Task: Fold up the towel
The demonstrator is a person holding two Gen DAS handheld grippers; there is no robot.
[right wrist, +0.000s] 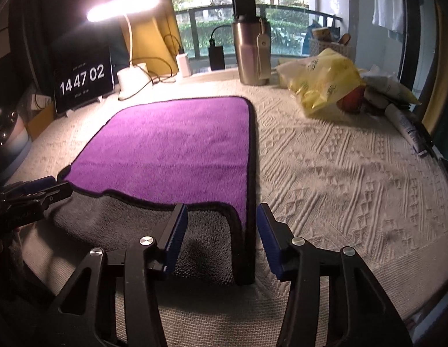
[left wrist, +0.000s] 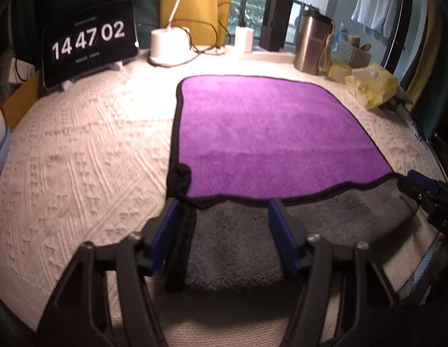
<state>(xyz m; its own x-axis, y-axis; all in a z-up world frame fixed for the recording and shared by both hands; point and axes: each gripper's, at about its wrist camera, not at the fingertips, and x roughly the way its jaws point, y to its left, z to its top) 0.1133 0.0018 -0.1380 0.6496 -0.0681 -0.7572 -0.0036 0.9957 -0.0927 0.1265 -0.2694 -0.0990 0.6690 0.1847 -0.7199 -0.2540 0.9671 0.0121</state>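
Note:
A purple towel [left wrist: 270,133] with a black hem and a grey underside lies flat on the white textured cloth; it also shows in the right wrist view [right wrist: 177,150]. Its near edge is turned up, so a grey strip [left wrist: 241,245] faces me. My left gripper [left wrist: 224,217] is open, its blue fingers straddling the towel's near left corner. My right gripper [right wrist: 221,222] is open, straddling the near right corner. Each gripper shows at the edge of the other's view, the right one [left wrist: 426,188] and the left one [right wrist: 42,190]. Nothing is held.
A tablet clock [left wrist: 88,43] stands at the back left, with a white lamp base [left wrist: 169,43], cables and a steel flask [right wrist: 250,52] behind the towel. A yellow bag [right wrist: 325,81], tubes and clutter lie at the back right. Table edge is close in front.

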